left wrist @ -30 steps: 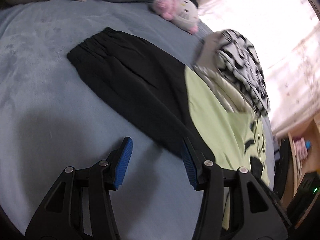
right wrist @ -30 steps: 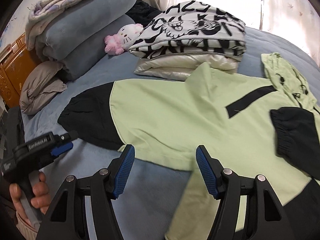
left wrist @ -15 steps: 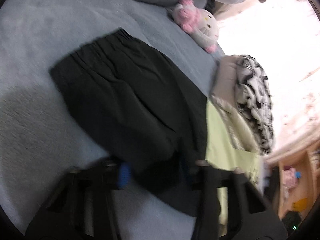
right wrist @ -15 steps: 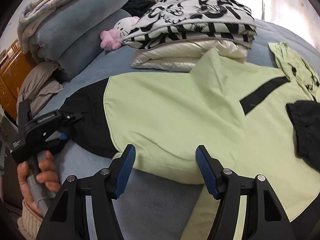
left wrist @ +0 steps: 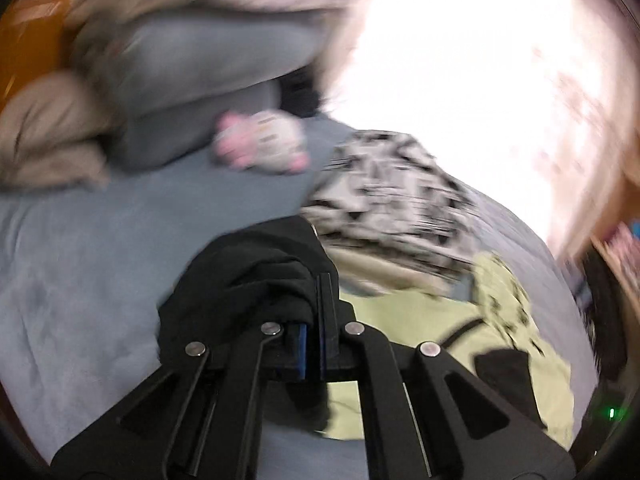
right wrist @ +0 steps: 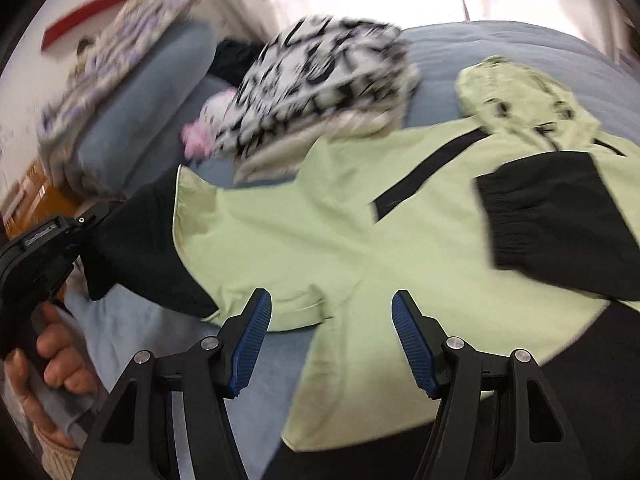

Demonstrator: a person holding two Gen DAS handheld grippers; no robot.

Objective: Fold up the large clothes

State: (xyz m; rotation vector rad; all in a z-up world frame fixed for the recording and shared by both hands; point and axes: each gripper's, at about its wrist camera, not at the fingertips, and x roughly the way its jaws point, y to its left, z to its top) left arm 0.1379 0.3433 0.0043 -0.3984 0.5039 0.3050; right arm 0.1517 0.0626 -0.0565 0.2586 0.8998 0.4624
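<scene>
A light green jacket (right wrist: 320, 232) with black sleeves lies spread on the bed, its hood (right wrist: 520, 96) at the far right. My left gripper (left wrist: 314, 320) is shut on the bunched black left sleeve (left wrist: 248, 276) and holds it up off the bed. The right wrist view shows that gripper (right wrist: 44, 248) in a person's hand at the sleeve's end (right wrist: 132, 240). The other black sleeve (right wrist: 552, 220) lies folded across the body. My right gripper (right wrist: 332, 336) hangs open over the jacket's near edge with nothing between its fingers.
A folded black-and-white patterned garment (right wrist: 320, 80) on a cream one lies just behind the jacket. A pink plush toy (right wrist: 200, 136) and stacked grey blankets (right wrist: 152, 92) sit at the back left. Blue-grey bedcover (right wrist: 500, 44) lies all around; wooden furniture stands at the edges.
My left gripper went from open to shut on the black sleeve and lifted it off the bed. My right gripper shifted across the jacket and stayed open.
</scene>
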